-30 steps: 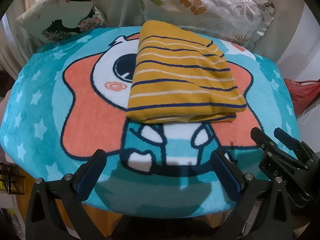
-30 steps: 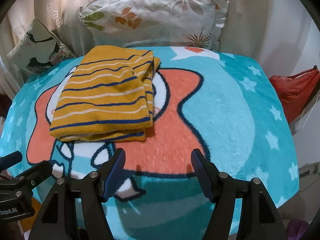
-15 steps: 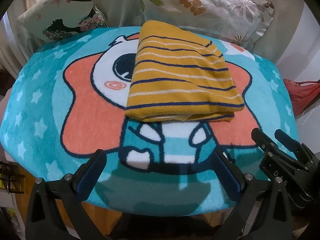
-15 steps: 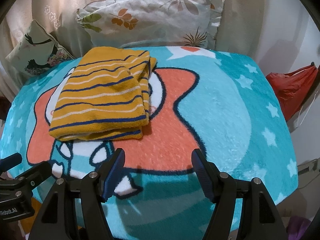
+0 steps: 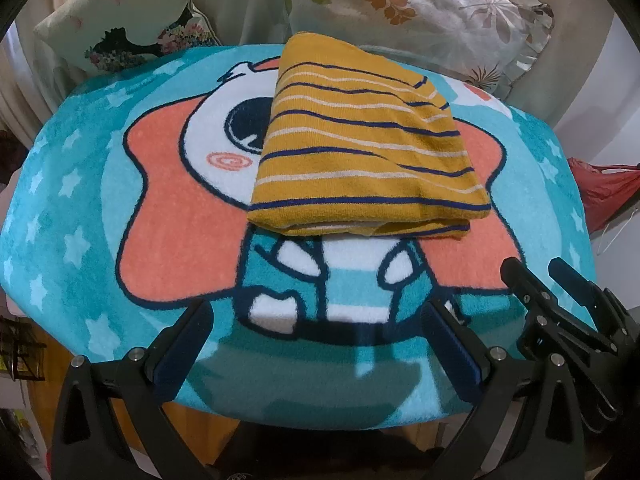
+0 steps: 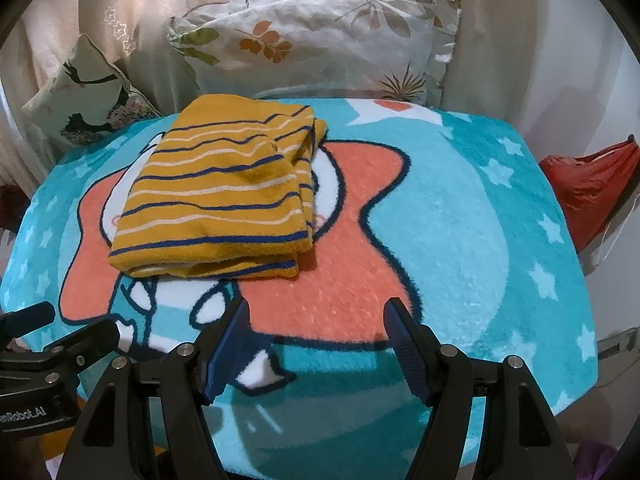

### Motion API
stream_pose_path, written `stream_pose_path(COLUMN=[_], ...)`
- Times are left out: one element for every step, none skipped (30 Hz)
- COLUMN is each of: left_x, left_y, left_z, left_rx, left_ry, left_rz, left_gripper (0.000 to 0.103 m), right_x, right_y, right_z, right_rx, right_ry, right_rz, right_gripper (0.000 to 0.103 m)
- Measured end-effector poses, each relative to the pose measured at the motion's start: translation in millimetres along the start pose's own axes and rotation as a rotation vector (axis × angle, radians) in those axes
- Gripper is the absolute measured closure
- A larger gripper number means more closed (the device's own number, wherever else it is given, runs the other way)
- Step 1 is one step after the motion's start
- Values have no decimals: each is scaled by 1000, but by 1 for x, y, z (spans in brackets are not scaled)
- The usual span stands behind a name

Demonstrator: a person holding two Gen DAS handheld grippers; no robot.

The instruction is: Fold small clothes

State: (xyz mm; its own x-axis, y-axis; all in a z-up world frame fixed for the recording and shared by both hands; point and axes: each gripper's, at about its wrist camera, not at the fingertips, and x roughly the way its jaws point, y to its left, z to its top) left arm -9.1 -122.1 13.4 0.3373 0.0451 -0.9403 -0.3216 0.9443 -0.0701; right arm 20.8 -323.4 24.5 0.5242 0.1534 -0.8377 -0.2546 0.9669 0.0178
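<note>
Striped garment (image 5: 368,156) lies folded, mustard with navy and cream lines.

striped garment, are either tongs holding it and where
Nothing is held. Left tongs and right tongs are open, short of the folded striped garment.

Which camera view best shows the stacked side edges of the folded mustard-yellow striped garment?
The right wrist view: the folded mustard-yellow striped garment shows its layered right side and open front edge. The left wrist view shows the same garment mostly from the front, with only the front layers visible.
</note>
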Motion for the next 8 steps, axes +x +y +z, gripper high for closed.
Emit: stream_pose_path(left_x=[1, 2, 4, 5, 7, 8, 9, 10], left_y=[0, 1, 1, 2, 2, 3, 3, 4], left_z=[0, 0, 1, 1, 1, 1, 2, 2], left_rx=[-4, -7, -10, -16, -21, -24, -28, -29], left_ry=[5, 8, 12, 18, 21, 24, 27, 28], left_rz=[-5, -8, -11, -15, -14, -12, -12, -15], left_gripper=[0, 0, 0, 0, 0, 0, 0, 0], right_x=[0, 0, 0, 1, 1, 2, 2, 3], right_y=[0, 0, 1, 1, 2, 2, 2, 3], right_z=[0, 0, 0, 0, 0, 0, 0, 0], right_rx=[-1, -2, -4, -6, -11, -14, -16, -16], right_ry=[0, -1, -3, -4, -5, -4, -3, 0], right_rz=[2, 6, 9, 11, 12, 11, 12, 13], right_gripper=[29, 29, 29, 28, 28, 28, 28, 28])
